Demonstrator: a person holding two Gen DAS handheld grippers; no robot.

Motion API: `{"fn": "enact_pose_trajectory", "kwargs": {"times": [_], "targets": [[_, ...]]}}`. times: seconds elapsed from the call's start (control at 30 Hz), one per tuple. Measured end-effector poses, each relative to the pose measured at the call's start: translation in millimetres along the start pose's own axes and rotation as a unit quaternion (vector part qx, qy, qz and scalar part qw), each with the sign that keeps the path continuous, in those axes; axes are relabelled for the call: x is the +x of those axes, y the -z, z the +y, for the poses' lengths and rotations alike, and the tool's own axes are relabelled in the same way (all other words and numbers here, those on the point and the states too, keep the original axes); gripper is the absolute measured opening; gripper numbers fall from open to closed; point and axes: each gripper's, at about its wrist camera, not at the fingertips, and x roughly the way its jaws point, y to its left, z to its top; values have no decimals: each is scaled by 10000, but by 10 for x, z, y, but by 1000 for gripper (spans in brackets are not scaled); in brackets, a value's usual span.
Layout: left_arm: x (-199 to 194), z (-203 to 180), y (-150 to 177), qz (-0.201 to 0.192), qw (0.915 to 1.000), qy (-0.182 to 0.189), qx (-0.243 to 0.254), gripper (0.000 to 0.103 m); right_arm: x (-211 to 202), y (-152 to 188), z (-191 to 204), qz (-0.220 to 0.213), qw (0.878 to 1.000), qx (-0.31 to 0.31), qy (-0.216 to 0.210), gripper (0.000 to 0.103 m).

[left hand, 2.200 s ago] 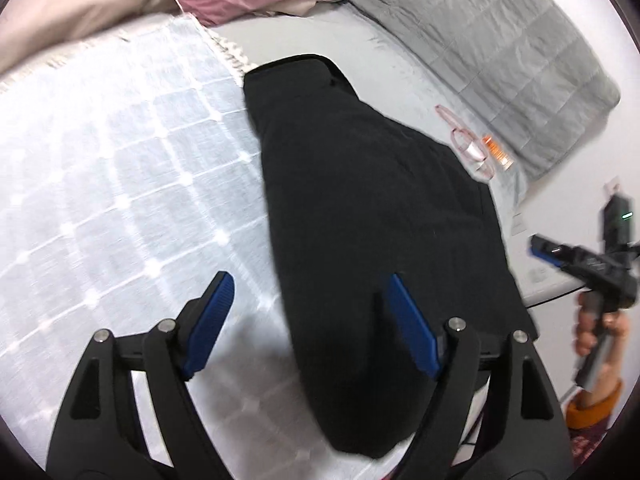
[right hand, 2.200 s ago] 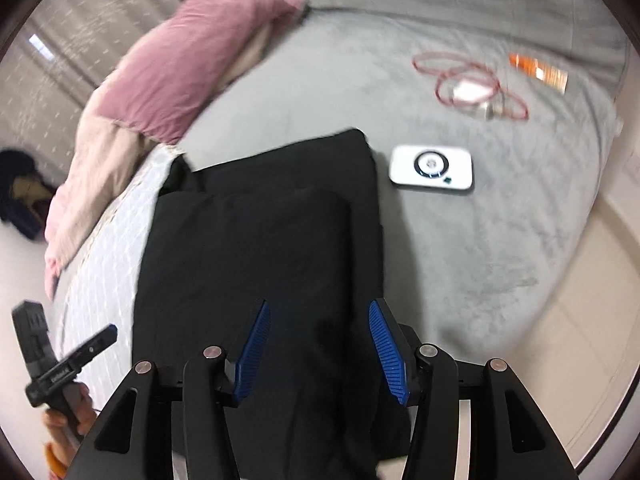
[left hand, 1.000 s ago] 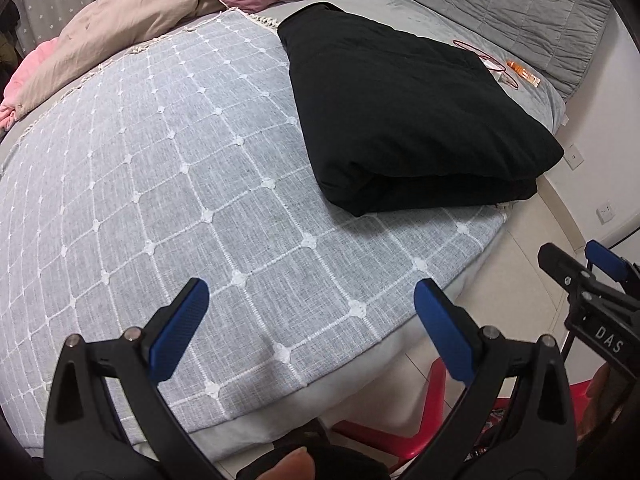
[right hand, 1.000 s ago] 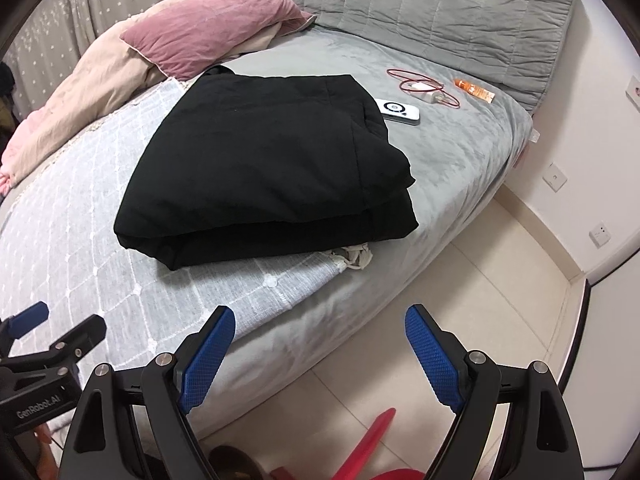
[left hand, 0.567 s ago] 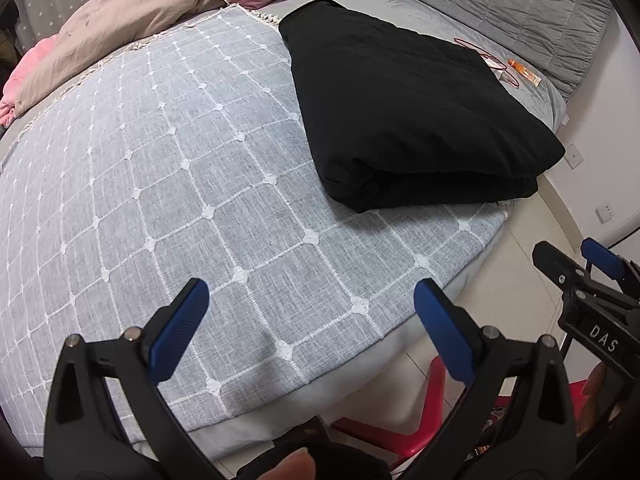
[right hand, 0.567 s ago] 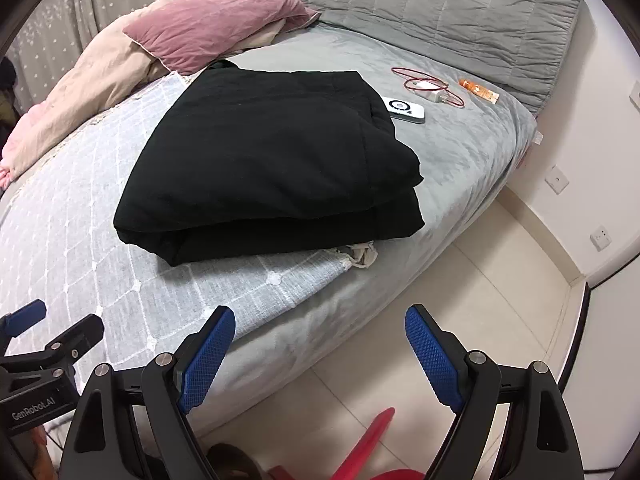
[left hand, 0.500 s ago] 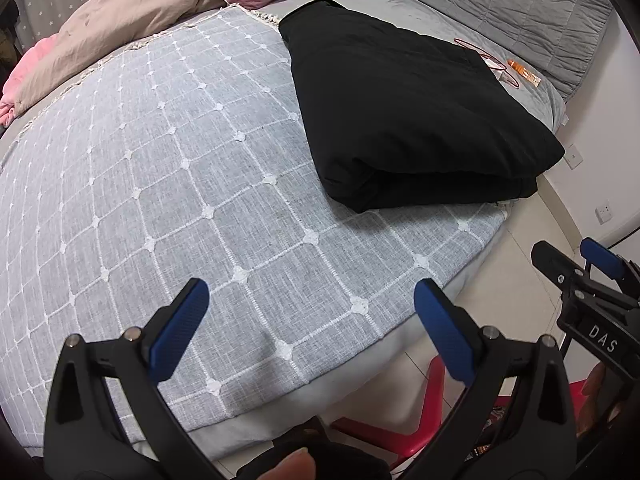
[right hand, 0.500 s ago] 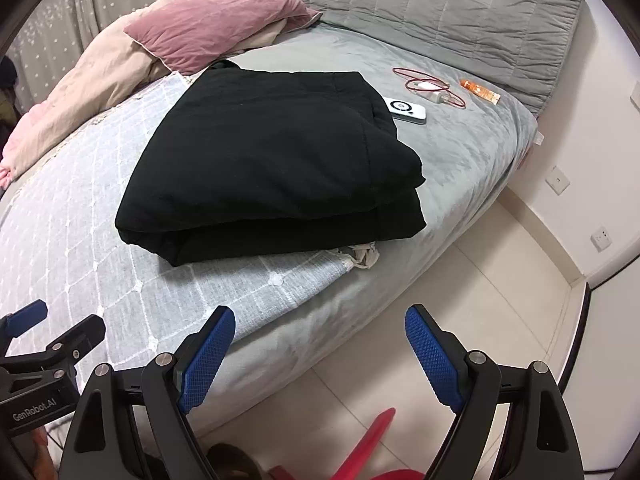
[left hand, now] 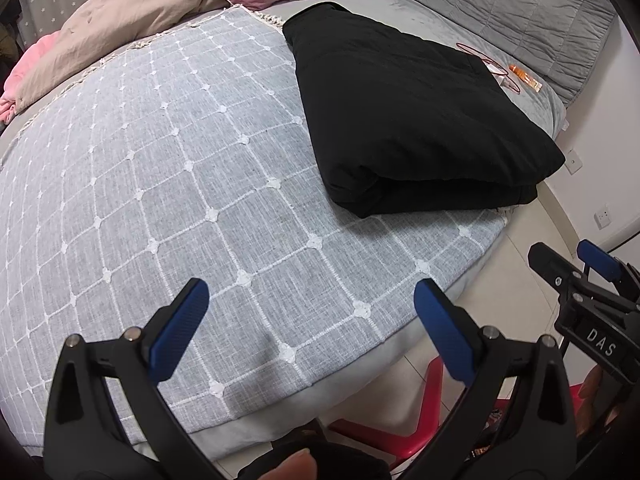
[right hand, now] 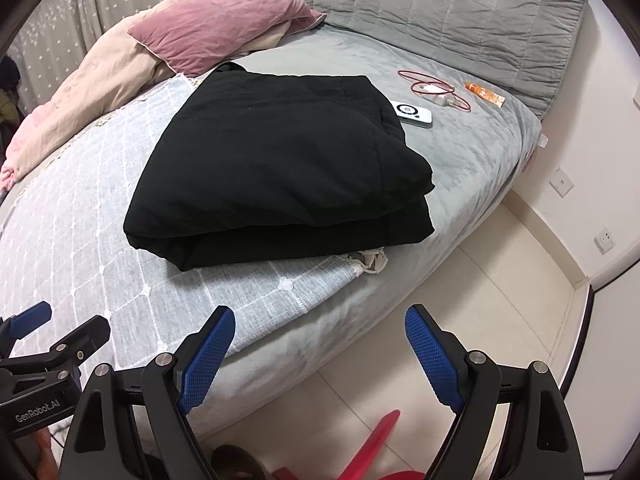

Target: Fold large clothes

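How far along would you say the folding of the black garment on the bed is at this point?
Done: the black garment lies on the bed as a compact stack of folded layers, edges roughly aligned. In hand: nothing; the left claw and right claw are both open, empty, and clear of the fabric near the bed's edge. Left: probably nothing, as no unfolded clothing is visible.

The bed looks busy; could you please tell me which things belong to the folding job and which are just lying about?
Job: folded black garment; left gripper; right gripper.

Lying about: pink pillow; white device; red cable; orange tube.
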Motion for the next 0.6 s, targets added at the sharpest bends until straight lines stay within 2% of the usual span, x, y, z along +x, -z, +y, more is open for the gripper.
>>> {"fn": "enact_pose_trajectory", "kwargs": {"times": [0.6], "targets": [[-4, 16, -23, -4, 10000, 57, -42, 102, -23, -25, 13, -42, 10000, -18, 16, 88]]}}
